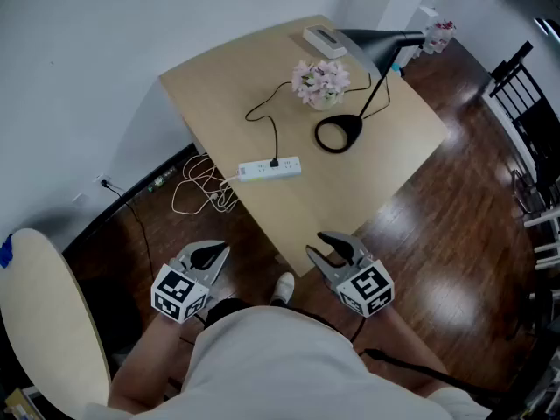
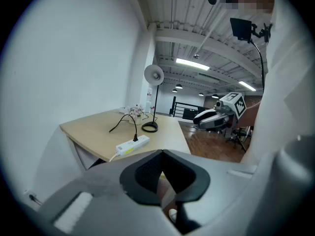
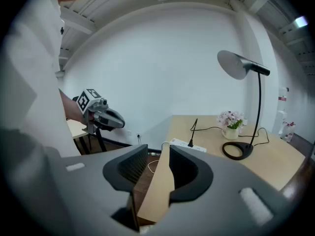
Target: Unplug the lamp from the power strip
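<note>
A white power strip [image 1: 269, 169] lies on the light wooden table [image 1: 367, 173], near its left edge. The black plug [image 1: 274, 161] of the lamp cord sits in it. The black desk lamp [image 1: 339, 134] stands further back, its head over the far corner. Both grippers hang in front of the table's near corner, well short of the strip. My left gripper [image 1: 210, 254] is shut and holds nothing. My right gripper [image 1: 331, 250] is open and empty. The left gripper view shows the strip [image 2: 133, 144] ahead; the right gripper view shows it [image 3: 187, 145] beyond the table's near edge.
A small vase of pink flowers [image 1: 320, 83] and a white box [image 1: 325, 40] stand behind the strip. White cables [image 1: 201, 189] lie coiled on the floor left of the table. A round cream tabletop [image 1: 35, 313] is at my left; black chairs [image 1: 525, 103] are at the right.
</note>
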A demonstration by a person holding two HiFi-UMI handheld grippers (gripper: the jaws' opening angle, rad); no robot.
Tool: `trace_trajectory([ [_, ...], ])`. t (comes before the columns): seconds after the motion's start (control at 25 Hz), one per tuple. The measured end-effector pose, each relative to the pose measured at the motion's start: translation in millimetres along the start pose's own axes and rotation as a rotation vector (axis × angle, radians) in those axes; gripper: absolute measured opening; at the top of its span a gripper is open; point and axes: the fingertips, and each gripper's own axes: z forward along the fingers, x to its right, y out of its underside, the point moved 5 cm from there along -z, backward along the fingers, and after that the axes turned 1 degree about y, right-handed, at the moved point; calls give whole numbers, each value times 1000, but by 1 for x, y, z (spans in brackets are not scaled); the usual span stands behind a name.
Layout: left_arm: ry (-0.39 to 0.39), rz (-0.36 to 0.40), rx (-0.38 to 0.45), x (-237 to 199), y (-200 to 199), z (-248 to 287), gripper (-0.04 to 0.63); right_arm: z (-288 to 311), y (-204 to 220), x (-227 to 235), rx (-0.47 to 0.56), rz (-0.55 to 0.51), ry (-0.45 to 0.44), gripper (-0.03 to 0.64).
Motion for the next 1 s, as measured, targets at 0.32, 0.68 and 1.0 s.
trace_trajectory([
  [0.32,42,123,-117,-68,-50,124,5,72,-7,84,-86,-51,-27,137],
  [0.68,239,240,-354,-152,-27,252,3,194,-8,139,-226,67,76,137],
  [1.0,442,345,-435,-158,-16,290,3,255,8,161,-341,151,162,135],
])
